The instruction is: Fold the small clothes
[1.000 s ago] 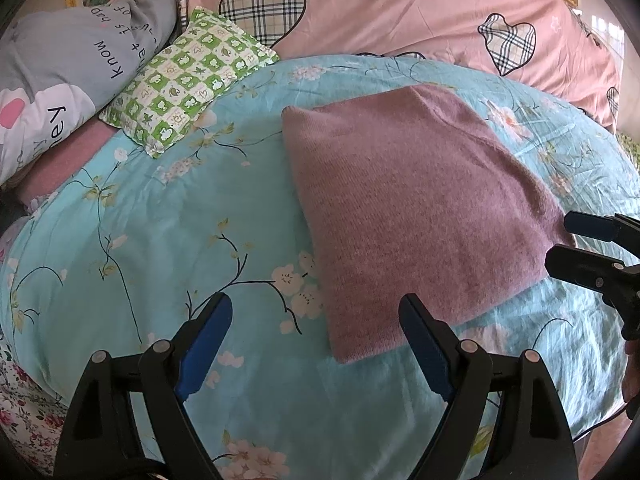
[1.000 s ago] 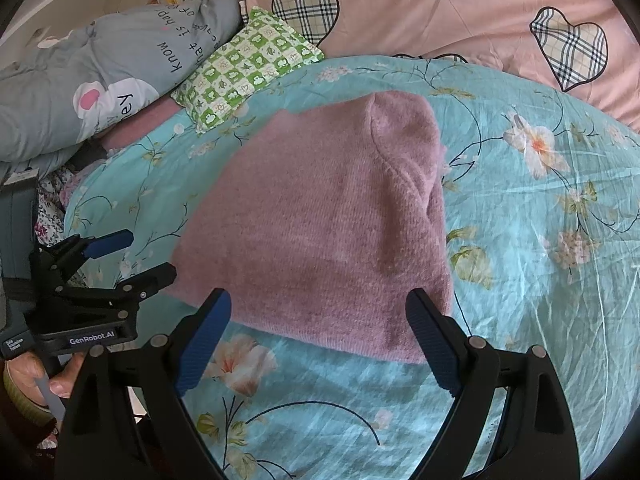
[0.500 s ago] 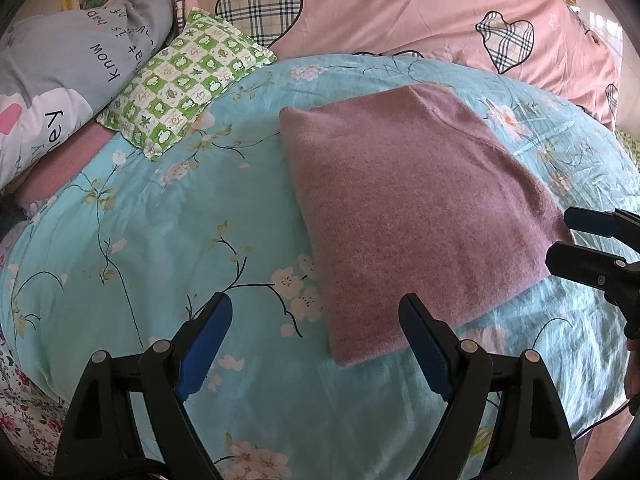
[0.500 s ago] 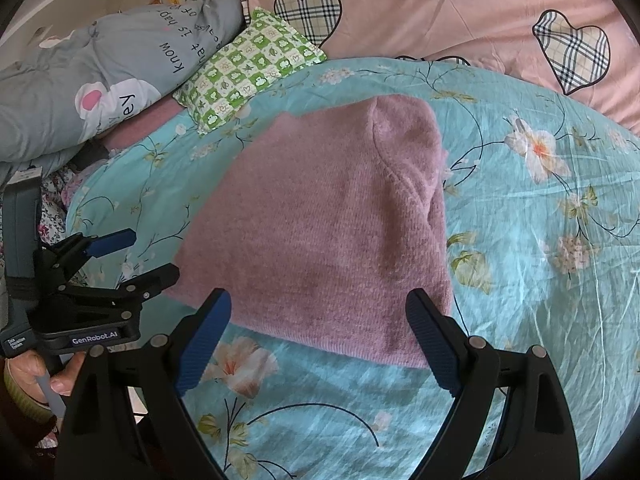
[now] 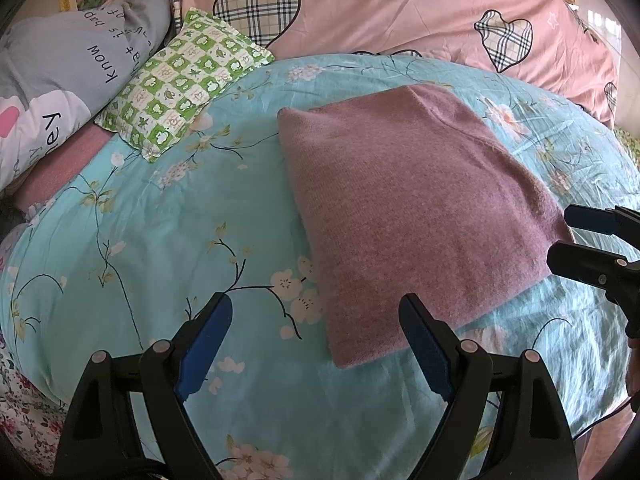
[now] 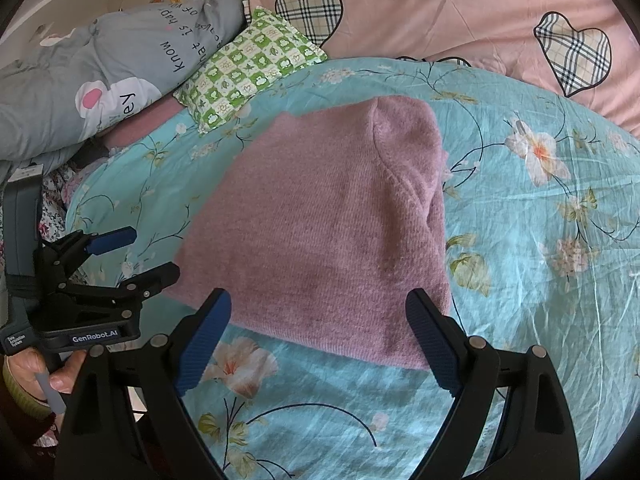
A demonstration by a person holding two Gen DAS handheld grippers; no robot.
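Your left tongs (image 5: 316,344) and right tongs (image 6: 318,340) are black plastic, each finger lined with a ribbed blue pad (image 6: 204,340) and fastened with round silver screws. Seen from the right wrist view, the left unit has a grey body and white "GenRobot.AI" lettering. An olive-green cuff (image 6: 18,392) circles your left hand (image 6: 44,372).

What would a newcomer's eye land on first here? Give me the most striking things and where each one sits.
First, the folded mauve knit garment lying flat in the middle of the turquoise floral bedspread. Next, the two open grippers, the left gripper and the right gripper, at its near edge with nothing between their blue-padded fingers. Behind, a green checked pillow rests against a grey printed one, with a pink quilt bearing plaid hearts across the back.
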